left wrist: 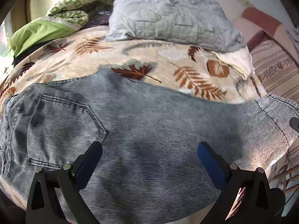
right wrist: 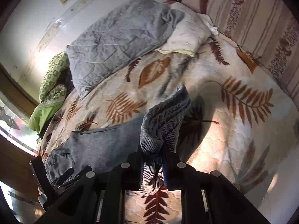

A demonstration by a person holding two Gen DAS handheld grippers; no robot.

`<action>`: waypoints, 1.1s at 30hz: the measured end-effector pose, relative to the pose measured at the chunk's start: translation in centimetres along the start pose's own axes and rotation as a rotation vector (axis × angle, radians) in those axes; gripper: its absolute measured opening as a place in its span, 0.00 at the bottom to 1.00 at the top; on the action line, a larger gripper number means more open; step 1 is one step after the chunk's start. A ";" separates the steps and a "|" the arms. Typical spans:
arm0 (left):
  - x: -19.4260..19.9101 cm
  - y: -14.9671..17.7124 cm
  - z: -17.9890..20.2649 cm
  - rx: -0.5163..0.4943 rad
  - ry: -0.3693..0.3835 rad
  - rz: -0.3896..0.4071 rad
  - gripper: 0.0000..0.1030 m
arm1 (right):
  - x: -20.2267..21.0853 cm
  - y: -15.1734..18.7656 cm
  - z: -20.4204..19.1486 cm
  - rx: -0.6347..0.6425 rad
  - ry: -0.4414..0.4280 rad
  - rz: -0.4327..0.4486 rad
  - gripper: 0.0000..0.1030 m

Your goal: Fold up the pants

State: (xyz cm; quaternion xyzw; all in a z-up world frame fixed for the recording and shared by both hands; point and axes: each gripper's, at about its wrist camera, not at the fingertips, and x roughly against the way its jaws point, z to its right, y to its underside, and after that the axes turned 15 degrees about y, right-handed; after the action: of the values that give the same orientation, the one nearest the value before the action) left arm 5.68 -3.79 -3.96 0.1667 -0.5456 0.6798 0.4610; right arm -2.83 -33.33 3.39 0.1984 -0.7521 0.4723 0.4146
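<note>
Grey-blue denim pants [left wrist: 145,127] lie across the bed, back pocket [left wrist: 63,128] at the left, legs running right. My left gripper [left wrist: 149,149] is open and empty, hovering over the thigh part with its blue pads [left wrist: 211,166] spread wide. My right gripper [right wrist: 152,149] is shut on the bunched leg end of the pants [right wrist: 164,115] and holds it lifted above the bedspread. The rest of the pants [right wrist: 97,145] lies flat to its left, where the left gripper [right wrist: 61,177] shows at the lower left edge.
The bed has a cream leaf-print bedspread [left wrist: 168,56]. A grey quilted pillow [left wrist: 168,13] and a green patterned bundle [left wrist: 61,15] lie at the far side. A striped blanket [right wrist: 257,24] lies at the right, a wall behind.
</note>
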 end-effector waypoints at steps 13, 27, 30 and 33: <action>10.3 2.9 -13.4 0.300 -0.144 0.156 0.99 | -6.6 11.5 -21.6 0.405 -0.332 -0.211 0.66; 5.9 1.5 -6.2 0.421 0.469 -0.037 0.99 | -9.4 9.2 -7.6 -0.128 -0.587 -0.281 0.75; 4.4 1.8 -6.0 0.465 0.414 -0.074 0.99 | -11.1 10.1 -6.3 -0.168 -0.614 -0.299 0.75; 3.7 2.3 -6.3 0.535 0.426 -0.115 0.95 | -11.7 9.9 -5.8 -0.186 -0.658 -0.313 0.75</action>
State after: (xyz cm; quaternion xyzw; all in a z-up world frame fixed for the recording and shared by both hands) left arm 3.64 3.52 -4.80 0.1664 -0.2295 0.7912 0.5418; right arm -0.38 -24.59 -10.31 0.4136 -0.8454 0.2439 0.2341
